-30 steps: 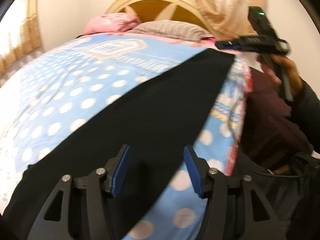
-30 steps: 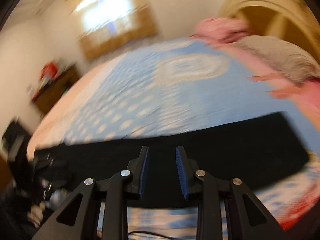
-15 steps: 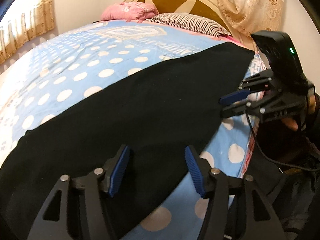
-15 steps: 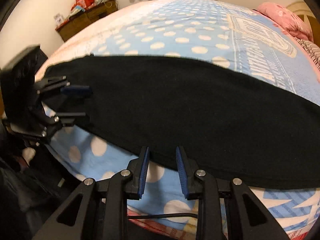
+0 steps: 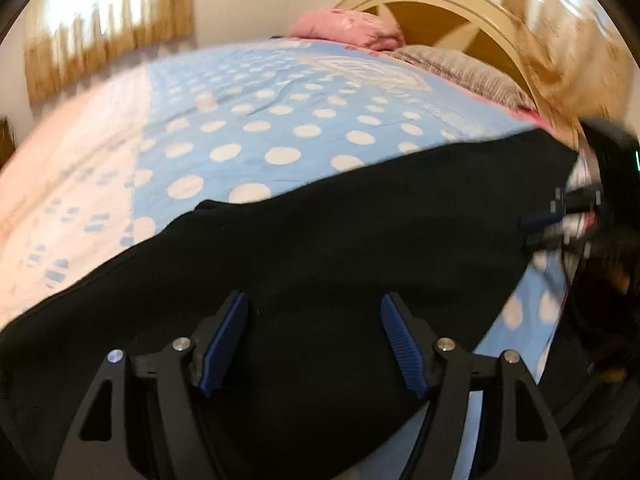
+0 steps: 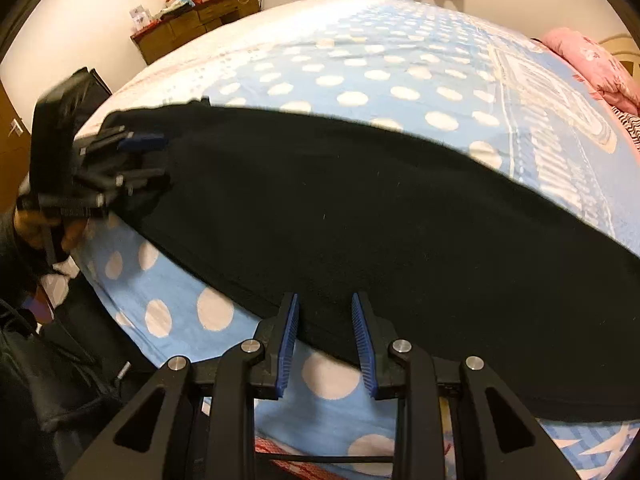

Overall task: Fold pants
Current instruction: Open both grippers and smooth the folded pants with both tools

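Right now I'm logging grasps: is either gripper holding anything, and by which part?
Nothing is held. The left gripper and right gripper are both open over the long black fabric pants.

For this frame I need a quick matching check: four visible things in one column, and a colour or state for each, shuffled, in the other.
Things:
1. long flat-lying pants
2. polka-dot bedsheet
3. crumpled pillow by the curved headboard
4. left gripper

Colour or state:
A. light blue with white dots
B. open, above the dark cloth
C. pink
D. black

Pairs: 1-D, 2-A, 3-C, 4-B. The right gripper is also open, at the near edge of the pants.
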`<act>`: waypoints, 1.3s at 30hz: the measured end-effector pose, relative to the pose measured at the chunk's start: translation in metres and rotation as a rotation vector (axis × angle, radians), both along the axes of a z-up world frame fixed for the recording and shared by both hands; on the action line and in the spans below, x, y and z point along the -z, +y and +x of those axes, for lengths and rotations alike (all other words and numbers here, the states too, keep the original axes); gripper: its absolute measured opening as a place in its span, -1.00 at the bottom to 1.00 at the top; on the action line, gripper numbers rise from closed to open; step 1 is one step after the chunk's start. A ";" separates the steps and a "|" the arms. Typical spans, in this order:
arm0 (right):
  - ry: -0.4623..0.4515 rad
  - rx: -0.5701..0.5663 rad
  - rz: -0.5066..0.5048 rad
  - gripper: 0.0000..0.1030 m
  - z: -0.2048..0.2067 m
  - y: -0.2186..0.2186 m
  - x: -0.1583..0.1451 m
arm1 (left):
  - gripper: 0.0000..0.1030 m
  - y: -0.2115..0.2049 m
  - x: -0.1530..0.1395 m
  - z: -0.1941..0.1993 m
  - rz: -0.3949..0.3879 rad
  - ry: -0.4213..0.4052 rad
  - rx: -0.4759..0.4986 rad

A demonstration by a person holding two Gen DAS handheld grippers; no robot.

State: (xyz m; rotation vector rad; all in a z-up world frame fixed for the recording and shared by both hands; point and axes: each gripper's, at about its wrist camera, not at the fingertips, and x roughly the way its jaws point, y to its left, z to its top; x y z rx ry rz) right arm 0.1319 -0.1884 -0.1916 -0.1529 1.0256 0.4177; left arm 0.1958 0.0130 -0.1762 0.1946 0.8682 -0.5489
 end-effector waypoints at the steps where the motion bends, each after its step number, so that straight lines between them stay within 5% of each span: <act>1: -0.016 0.000 0.005 -0.43 0.001 0.001 -0.005 | 0.41 -0.001 -0.001 -0.005 0.012 -0.016 -0.003; 6: -0.034 -0.087 0.084 -0.43 0.003 0.034 -0.019 | 0.46 0.002 -0.003 -0.015 -0.038 -0.016 0.005; 12: 0.017 -0.180 0.024 -0.41 0.005 0.091 0.018 | 0.63 0.002 0.007 -0.029 0.008 -0.026 0.020; 19: 0.066 -0.166 0.113 -0.29 0.006 0.083 0.016 | 0.72 0.009 0.006 -0.044 0.010 -0.040 0.020; 25: 0.045 -0.141 0.133 -0.29 0.006 0.083 0.014 | 0.75 0.013 -0.021 -0.038 -0.086 -0.069 -0.035; 32: 0.003 -0.075 0.136 -0.29 0.002 0.059 0.010 | 0.80 -0.021 0.002 -0.021 0.008 0.011 -0.017; 35: 0.029 -0.053 0.190 -0.29 0.007 0.046 0.017 | 1.00 -0.034 0.012 -0.034 0.106 -0.035 0.031; 39: 0.028 -0.048 0.216 -0.29 0.009 0.043 0.015 | 1.00 -0.036 0.013 -0.042 0.118 -0.048 0.038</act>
